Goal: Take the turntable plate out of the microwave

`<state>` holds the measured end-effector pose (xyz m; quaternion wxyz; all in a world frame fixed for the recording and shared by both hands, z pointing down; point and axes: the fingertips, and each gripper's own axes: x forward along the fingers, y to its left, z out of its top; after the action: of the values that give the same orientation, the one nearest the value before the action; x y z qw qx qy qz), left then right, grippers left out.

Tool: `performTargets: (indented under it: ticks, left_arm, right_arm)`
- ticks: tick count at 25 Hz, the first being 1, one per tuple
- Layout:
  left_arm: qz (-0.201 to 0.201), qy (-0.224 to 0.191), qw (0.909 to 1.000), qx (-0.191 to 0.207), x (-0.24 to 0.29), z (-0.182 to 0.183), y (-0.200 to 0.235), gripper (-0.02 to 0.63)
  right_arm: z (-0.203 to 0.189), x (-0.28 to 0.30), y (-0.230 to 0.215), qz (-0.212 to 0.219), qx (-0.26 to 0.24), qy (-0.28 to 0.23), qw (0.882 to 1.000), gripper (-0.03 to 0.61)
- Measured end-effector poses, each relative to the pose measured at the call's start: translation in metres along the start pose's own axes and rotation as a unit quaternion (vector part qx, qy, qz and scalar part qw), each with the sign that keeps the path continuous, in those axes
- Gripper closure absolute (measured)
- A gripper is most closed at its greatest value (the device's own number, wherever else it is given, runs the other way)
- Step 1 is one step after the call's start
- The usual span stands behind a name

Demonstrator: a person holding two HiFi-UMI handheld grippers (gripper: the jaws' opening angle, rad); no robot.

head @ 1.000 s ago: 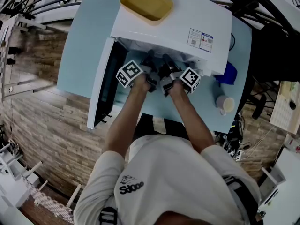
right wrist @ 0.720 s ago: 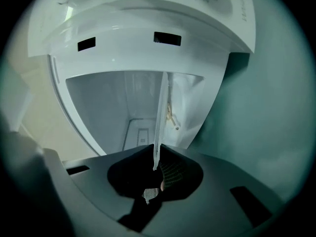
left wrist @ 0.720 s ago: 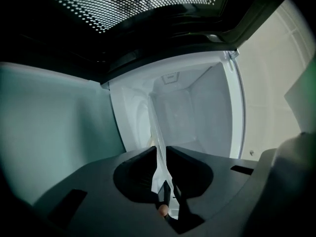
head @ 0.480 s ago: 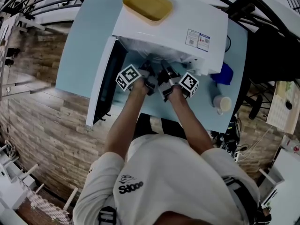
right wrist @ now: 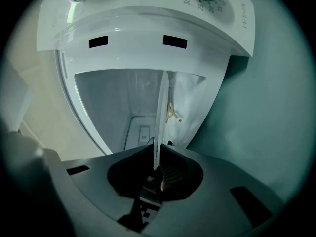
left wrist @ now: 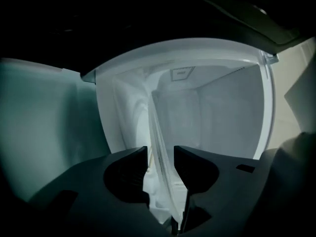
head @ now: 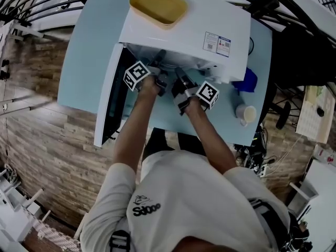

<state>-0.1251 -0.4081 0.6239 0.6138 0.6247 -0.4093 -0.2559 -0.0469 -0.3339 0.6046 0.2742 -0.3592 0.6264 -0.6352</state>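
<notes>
The white microwave [head: 184, 25] stands on a light blue table with its door [head: 107, 101] swung open to the left. Both grippers reach into its cavity. The glass turntable plate [right wrist: 162, 112] shows edge-on as a thin clear band. My right gripper [right wrist: 157, 154] is shut on its rim. In the left gripper view the plate [left wrist: 159, 132] runs between the jaws of my left gripper [left wrist: 160, 154], which are opening; the pads stand apart from the glass. From the head view, the left gripper [head: 157, 73] and right gripper [head: 181, 83] sit side by side at the cavity mouth.
A yellow tray [head: 157, 4] lies on top of the microwave. A cup [head: 245, 113] and a blue object [head: 247, 80] stand on the table to the right. A tan hub [right wrist: 172, 113] sits on the cavity floor. The cavity walls close in on both sides.
My left gripper has shifted a little farther toward the microwave mouth. The right gripper has kept its place.
</notes>
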Motion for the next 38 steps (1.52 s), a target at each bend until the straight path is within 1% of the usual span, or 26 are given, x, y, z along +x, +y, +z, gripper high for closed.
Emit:
performTargets:
  ticks: [1, 2, 3, 6, 10, 12, 15, 17, 22, 26, 28, 29, 32, 35, 38]
  left_arm:
    - [0.002, 0.003, 1.0000, -0.004, 0.004, 0.000, 0.001, 0.452]
    - [0.004, 0.003, 0.9999, -0.010, 0.006, 0.001, 0.001, 0.475]
    - [0.005, 0.001, 0.9998, -0.019, 0.008, 0.001, 0.002, 0.514]
    - [0.001, -0.010, 0.9991, -0.040, 0.009, 0.000, 0.006, 0.541]
    - [-0.025, -0.015, 0.9983, -0.051, 0.008, 0.000, 0.003, 0.541]
    - [-0.029, -0.013, 0.9980, -0.054, 0.008, -0.001, 0.003, 0.541]
    - [-0.027, -0.010, 0.9975, -0.065, 0.006, -0.005, 0.008, 0.544]
    - [-0.024, -0.008, 0.9970, -0.074, 0.002, -0.008, 0.013, 0.568]
    - [-0.027, -0.009, 0.9956, -0.090, -0.017, -0.016, 0.018, 0.574]
    - [-0.023, -0.008, 0.9962, -0.084, -0.032, -0.019, 0.019, 0.574]
    - [-0.025, -0.008, 0.9960, -0.086, -0.038, -0.020, 0.020, 0.574]
    - [-0.025, -0.007, 0.9959, -0.086, -0.041, -0.021, 0.021, 0.575]
    - [-0.023, 0.005, 0.9958, -0.088, -0.054, -0.027, 0.024, 0.575]
    - [-0.028, 0.016, 0.9958, -0.086, -0.069, -0.036, 0.023, 0.575]
    - [-0.042, 0.024, 0.9964, -0.070, -0.083, -0.047, 0.016, 0.575]
  right_arm:
    - [-0.001, 0.000, -0.001, 0.000, -0.005, 0.004, 1.000, 0.548]
    - [-0.003, 0.000, -0.003, -0.001, -0.008, 0.008, 1.000, 0.547]
    - [-0.006, -0.001, -0.005, -0.003, -0.009, 0.011, 1.000, 0.548]
    - [-0.013, -0.005, -0.009, -0.007, -0.006, 0.014, 1.000, 0.549]
    - [-0.020, -0.010, -0.008, -0.004, -0.005, 0.025, 1.000, 0.548]
    - [-0.021, -0.013, -0.009, -0.005, -0.004, 0.026, 1.000, 0.548]
    - [-0.024, -0.015, -0.011, -0.006, -0.008, 0.030, 0.999, 0.548]
    - [-0.028, -0.018, -0.013, -0.009, -0.012, 0.036, 0.999, 0.548]
    - [-0.045, -0.031, -0.016, -0.011, -0.017, 0.045, 0.999, 0.548]
    - [-0.058, -0.038, -0.014, -0.005, -0.056, 0.050, 0.997, 0.546]
    - [-0.059, -0.040, -0.014, -0.007, -0.079, 0.042, 0.996, 0.537]
    - [-0.058, -0.041, -0.016, -0.012, -0.083, 0.032, 0.996, 0.522]
    - [-0.048, -0.046, -0.021, -0.019, -0.080, -0.007, 0.997, 0.469]
    - [-0.038, -0.054, -0.021, -0.020, -0.078, -0.033, 0.996, 0.471]
    - [-0.029, -0.064, -0.021, -0.020, -0.071, -0.046, 0.996, 0.471]
